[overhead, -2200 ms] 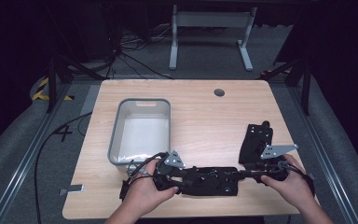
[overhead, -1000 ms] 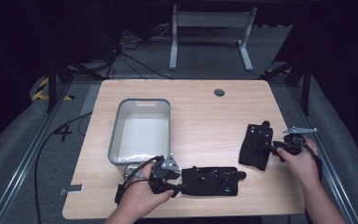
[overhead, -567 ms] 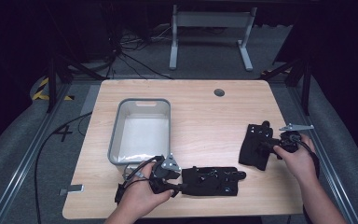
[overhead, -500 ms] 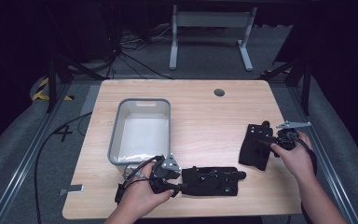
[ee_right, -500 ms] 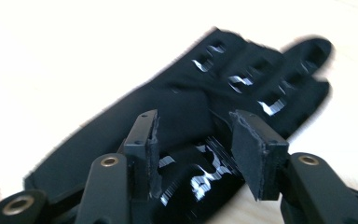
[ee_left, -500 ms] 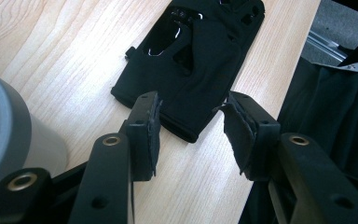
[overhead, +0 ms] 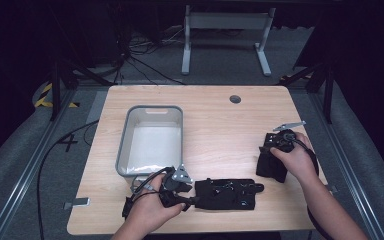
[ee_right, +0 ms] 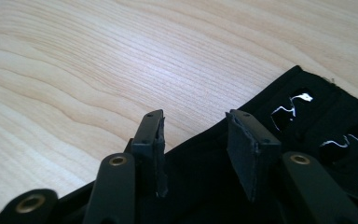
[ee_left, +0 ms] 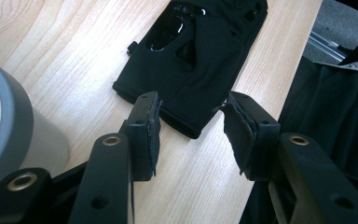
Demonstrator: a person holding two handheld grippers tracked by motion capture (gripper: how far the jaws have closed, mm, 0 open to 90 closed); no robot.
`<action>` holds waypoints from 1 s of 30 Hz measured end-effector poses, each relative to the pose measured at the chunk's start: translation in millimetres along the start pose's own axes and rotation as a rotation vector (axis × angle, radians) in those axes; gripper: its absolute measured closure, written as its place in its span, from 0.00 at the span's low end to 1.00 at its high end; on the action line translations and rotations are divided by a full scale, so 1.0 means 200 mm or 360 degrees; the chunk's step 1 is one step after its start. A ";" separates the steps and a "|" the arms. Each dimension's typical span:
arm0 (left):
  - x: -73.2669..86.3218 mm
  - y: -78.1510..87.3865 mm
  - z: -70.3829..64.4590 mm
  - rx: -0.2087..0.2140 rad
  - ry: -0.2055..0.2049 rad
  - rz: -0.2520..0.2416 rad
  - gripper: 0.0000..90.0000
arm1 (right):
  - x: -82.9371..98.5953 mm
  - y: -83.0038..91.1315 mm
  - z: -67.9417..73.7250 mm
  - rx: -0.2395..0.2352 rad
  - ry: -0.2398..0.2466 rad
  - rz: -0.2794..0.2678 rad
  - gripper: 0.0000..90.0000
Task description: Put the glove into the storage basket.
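Two black gloves lie on the table (overhead: 215, 115), and neither is yet lifted; the grey bin (overhead: 152, 137) at the left holds none of them, so if the gloves are meant for it, as seems likely, nearly all the work is left.

The near glove (overhead: 227, 194) lies flat along the front edge; the left hand-held gripper (overhead: 187, 197) sits at its cuff end, just beside the bin's near corner; in the left gripper view the jaws stand wide apart, straddling the cuff of the glove (ee_left: 191, 70) with the pads clear of the cloth; nothing is pinched.

The far glove (overhead: 270, 165) lies toward the right edge, well apart from the bin; the right hand-held gripper (overhead: 277, 145) rests over its upper end; in the right gripper view the jaws are likewise spread wide, the black cloth (ee_right: 270, 154) running under and between them, its edge against bare wood; I judge it poised to close, though no grip shows.

So both grippers are placed and aimed, one per glove; what remains is to close on each cuff, lift, carry across and drop; the right glove has the longer way to go.
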State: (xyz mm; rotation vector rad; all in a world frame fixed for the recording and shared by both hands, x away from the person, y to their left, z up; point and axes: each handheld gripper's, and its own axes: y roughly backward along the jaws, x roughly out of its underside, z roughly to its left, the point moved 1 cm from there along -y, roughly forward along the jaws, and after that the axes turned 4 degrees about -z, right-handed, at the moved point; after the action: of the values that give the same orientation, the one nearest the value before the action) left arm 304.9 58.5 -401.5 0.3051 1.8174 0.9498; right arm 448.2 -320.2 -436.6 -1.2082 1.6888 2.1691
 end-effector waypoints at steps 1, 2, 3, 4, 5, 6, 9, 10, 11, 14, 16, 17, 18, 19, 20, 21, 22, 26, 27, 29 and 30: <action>0.00 0.00 0.00 0.0000 0.0000 0.0000 0.63 | 0.00 -0.01 0.00 0.0018 0.0020 0.0022 0.63; 0.00 0.00 0.00 0.0001 0.0000 0.0004 0.63 | 0.00 -0.03 0.01 0.0029 0.0028 0.0049 0.63; 0.00 0.00 0.00 0.0001 0.0000 0.0001 0.63 | 0.00 -0.04 0.01 0.0037 0.0037 0.0069 0.63; 0.00 0.00 0.00 0.0001 0.0000 0.0001 0.63 | 0.00 -0.04 0.01 0.0037 0.0037 0.0069 0.63; 0.00 0.00 0.00 0.0004 0.0001 0.0002 0.63 | 0.00 -0.05 0.02 0.0051 0.0044 0.0094 0.63; 0.00 0.00 0.00 0.0004 0.0001 0.0002 0.63 | 0.00 -0.06 0.02 0.0073 0.0065 0.0115 0.62; 0.00 0.00 0.00 0.0005 -0.0002 0.0005 0.62 | -0.01 -0.08 0.04 0.0111 0.0111 0.0148 0.61; 0.00 0.00 0.00 0.0006 0.0000 0.0008 0.62 | -0.01 -0.08 0.04 0.0127 0.0131 0.0161 0.61; 0.00 0.00 0.00 0.0007 -0.0003 0.0009 0.62 | -0.01 -0.08 0.05 0.0131 0.0130 0.0174 0.61; 0.00 0.00 -0.01 0.0009 -0.0011 -0.0003 0.62 | -0.03 -0.08 0.03 0.0155 0.0112 0.0205 0.78; 0.00 0.00 -0.01 0.0007 -0.0013 -0.0004 0.62 | -0.03 -0.08 0.01 0.0162 0.0116 0.0202 0.84; 0.00 0.01 -0.01 0.0010 -0.0012 -0.0005 0.62 | -0.03 -0.08 0.01 0.0167 0.0124 0.0205 0.86; 0.00 0.01 -0.01 0.0010 -0.0012 -0.0005 0.62 | -0.03 -0.08 0.01 0.0174 0.0143 0.0209 0.88; 0.00 0.01 0.00 0.0007 -0.0009 -0.0006 0.62 | -0.03 -0.08 0.01 0.0177 0.0144 0.0210 0.90; 0.00 0.01 0.00 0.0007 -0.0009 -0.0006 0.62 | -0.03 -0.07 0.01 0.0177 0.0139 0.0206 0.92; 0.00 0.00 0.00 0.0010 -0.0006 -0.0006 0.62 | -0.03 -0.07 0.01 0.0177 0.0139 0.0206 0.92; 0.00 0.00 0.00 0.0006 -0.0005 -0.0005 0.62 | -0.03 -0.07 0.00 0.0176 0.0129 0.0201 0.93; 0.00 0.01 0.00 0.0009 -0.0011 -0.0008 0.62 | -0.02 -0.06 -0.02 0.0135 0.0063 0.0158 0.95; 0.00 0.01 0.00 0.0008 -0.0011 -0.0010 0.62 | -0.02 -0.05 -0.03 0.0139 0.0064 0.0151 0.96; 0.00 0.01 0.00 0.0004 -0.0012 -0.0016 0.62 | -0.02 -0.02 -0.03 0.0138 0.0051 0.0118 0.96; 0.00 0.01 0.00 0.0004 -0.0012 -0.0017 0.62 | -0.02 0.00 -0.03 0.0129 0.0050 0.0104 0.96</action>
State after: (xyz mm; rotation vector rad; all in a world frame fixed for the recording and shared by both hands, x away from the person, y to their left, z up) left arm 304.4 59.5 -398.8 0.2995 1.8119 0.9378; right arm 454.0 -323.2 -434.8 -1.1889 1.8348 2.1052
